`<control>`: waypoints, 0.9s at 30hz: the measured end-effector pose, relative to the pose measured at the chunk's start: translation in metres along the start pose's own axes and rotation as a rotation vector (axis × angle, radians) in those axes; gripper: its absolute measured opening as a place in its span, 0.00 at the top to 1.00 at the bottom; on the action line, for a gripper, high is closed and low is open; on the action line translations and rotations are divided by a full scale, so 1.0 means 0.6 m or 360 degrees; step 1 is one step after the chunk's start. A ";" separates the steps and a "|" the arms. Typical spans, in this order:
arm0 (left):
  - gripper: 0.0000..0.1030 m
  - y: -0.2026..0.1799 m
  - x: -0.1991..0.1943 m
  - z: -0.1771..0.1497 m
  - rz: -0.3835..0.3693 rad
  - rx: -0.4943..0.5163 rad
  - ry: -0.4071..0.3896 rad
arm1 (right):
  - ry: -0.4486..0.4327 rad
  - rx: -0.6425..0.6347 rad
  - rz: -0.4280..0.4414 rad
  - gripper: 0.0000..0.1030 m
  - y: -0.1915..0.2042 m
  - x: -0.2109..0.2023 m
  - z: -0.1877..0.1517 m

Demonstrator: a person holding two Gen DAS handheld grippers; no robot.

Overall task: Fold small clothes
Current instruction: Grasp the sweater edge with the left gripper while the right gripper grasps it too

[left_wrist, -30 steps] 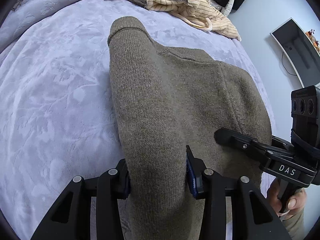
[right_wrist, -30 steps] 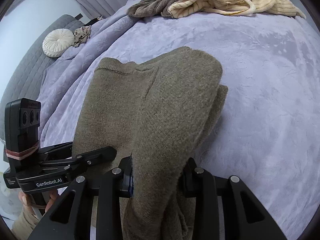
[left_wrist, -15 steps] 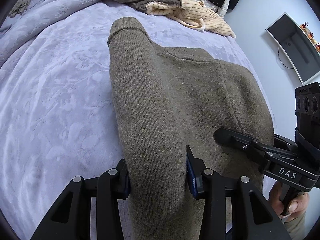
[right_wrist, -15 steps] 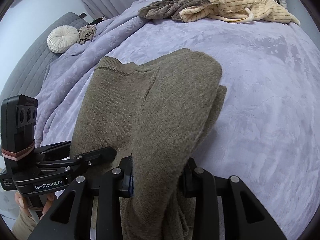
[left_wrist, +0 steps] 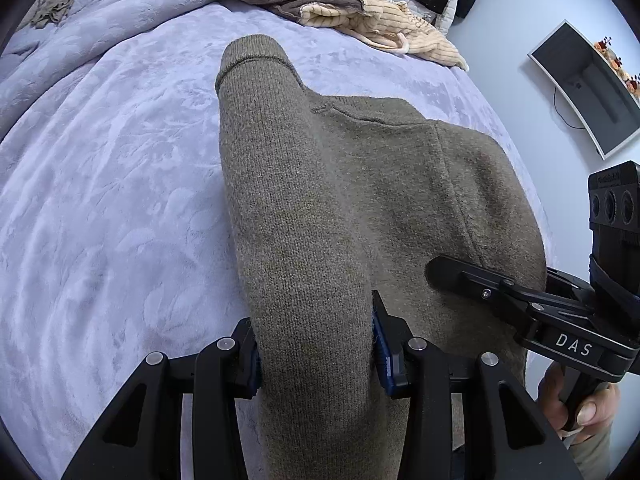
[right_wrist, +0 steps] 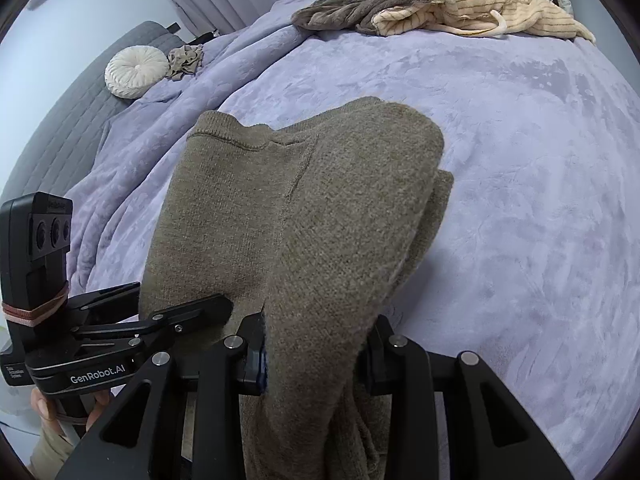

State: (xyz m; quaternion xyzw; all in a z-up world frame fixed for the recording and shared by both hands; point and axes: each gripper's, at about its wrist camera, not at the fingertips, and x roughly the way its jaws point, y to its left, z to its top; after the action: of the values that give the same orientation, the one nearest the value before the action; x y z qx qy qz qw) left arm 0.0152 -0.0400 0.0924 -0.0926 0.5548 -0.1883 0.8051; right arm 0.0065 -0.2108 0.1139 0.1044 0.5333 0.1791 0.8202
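Note:
An olive-brown knitted sweater [left_wrist: 360, 184] hangs between both grippers above the lavender bed cover [left_wrist: 112, 200]. My left gripper [left_wrist: 316, 344] is shut on a thick bunch of its knit, with the ribbed cuff end [left_wrist: 252, 56] stretched out ahead. In the right wrist view the same sweater [right_wrist: 320, 208] drapes forward, and my right gripper [right_wrist: 316, 356] is shut on a folded bundle of it. Each view shows the other gripper beside the cloth: the right one [left_wrist: 452, 276] and the left one [right_wrist: 216, 308], each held by a hand.
A heap of cream striped and grey-brown clothes [right_wrist: 440, 12] lies at the far side of the bed. A round white cushion [right_wrist: 136, 70] and a small crumpled cloth [right_wrist: 186, 60] rest by the grey headboard. A monitor [left_wrist: 588, 88] stands against the wall at the right.
Both grippers have drawn back and slightly up with the sweater. More of the far bed and the clothes heap has come into view. The grips look unchanged.

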 end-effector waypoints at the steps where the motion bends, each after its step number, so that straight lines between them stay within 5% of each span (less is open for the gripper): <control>1: 0.57 0.002 -0.003 -0.005 0.0002 -0.0001 0.0000 | 0.0004 0.0002 0.0004 0.65 0.003 0.000 -0.005; 27: 0.57 0.007 -0.039 -0.099 0.0069 -0.0007 -0.0004 | 0.0032 -0.0060 0.0008 0.65 0.057 -0.003 -0.087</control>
State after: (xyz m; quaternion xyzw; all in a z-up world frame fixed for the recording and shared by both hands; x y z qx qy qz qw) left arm -0.0467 -0.0230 0.0892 -0.0825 0.5560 -0.1693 0.8095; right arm -0.0480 -0.1815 0.1063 0.0883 0.5378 0.1923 0.8161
